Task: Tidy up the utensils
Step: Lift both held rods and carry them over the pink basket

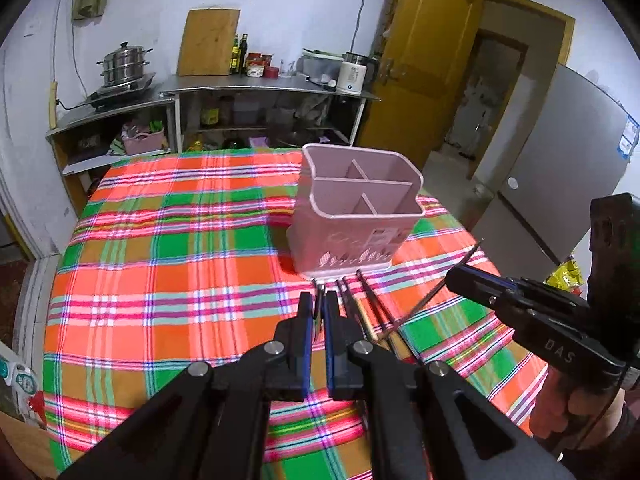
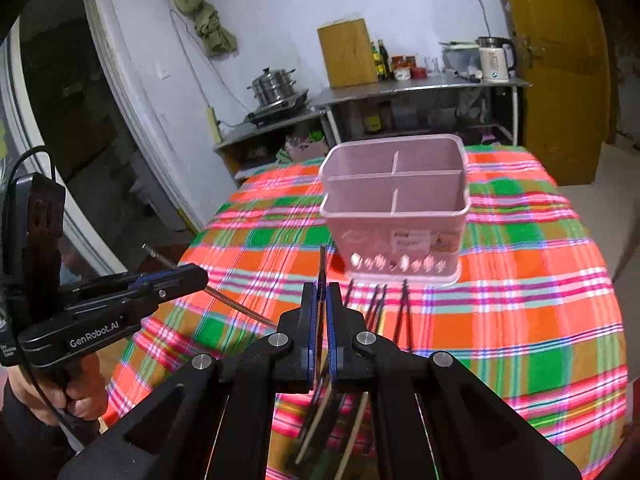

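Observation:
A pink utensil holder (image 1: 352,236) (image 2: 400,240) with several empty compartments stands upright on the plaid tablecloth. My left gripper (image 1: 319,298) (image 2: 200,274) is shut on a dark chopstick (image 1: 319,312) (image 2: 236,304), held above the cloth in front of the holder. My right gripper (image 2: 320,290) (image 1: 454,276) is shut on another dark chopstick (image 2: 322,264) (image 1: 424,300), which points up toward the holder. Several loose chopsticks (image 1: 362,308) (image 2: 404,312) lie on the cloth between the grippers and the holder's base.
The plaid-covered table (image 1: 180,240) drops off at its left, right and far edges. Behind it stands a metal counter (image 1: 272,88) with a steamer pot (image 1: 124,66), cutting board (image 1: 208,42) and kettle (image 1: 354,72). A grey fridge (image 1: 560,168) stands at the right.

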Tool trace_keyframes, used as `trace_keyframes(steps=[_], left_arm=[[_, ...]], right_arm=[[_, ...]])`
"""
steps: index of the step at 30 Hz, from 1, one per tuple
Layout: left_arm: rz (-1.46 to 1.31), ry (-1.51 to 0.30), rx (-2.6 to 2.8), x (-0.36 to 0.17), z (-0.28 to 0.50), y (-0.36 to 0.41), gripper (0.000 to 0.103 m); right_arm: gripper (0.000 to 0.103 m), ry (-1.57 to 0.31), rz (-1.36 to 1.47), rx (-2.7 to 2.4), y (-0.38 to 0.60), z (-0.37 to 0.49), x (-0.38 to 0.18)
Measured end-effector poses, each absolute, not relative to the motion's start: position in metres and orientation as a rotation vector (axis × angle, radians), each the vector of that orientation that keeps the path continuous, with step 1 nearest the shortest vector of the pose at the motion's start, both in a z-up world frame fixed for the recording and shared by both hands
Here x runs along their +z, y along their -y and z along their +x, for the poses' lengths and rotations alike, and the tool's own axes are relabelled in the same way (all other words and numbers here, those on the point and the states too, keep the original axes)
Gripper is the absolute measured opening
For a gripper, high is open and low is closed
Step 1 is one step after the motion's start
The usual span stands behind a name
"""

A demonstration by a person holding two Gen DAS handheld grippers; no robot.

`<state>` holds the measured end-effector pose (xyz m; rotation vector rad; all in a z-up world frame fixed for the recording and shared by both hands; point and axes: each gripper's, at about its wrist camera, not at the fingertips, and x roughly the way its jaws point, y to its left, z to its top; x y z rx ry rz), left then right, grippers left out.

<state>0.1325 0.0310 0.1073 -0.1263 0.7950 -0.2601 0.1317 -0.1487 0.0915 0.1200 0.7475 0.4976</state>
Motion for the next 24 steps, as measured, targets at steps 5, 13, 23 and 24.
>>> trace_keyframes(steps=[5,13,23,24], left_arm=[[-0.14,-0.784,-0.282,0.122,0.148,-0.024,0.006],[-0.166,-0.73,-0.317,0.163,0.179,-0.016,0.005],[-0.212,-0.655,-0.323,0.192,0.232,-0.011,0.005],[-0.213,-0.657,-0.319,0.19,0.238,-0.01,0.005]], right_arm=[[0.004,-0.709,0.139,0.474,0.167,0.142,0.109],[0.004,-0.629,0.153,0.443,0.181,0.169,0.143],[0.004,-0.541,0.211,0.413,0.185,0.21,0.172],[0.004,-0.538,0.221,0.411,0.185,0.215,0.172]])
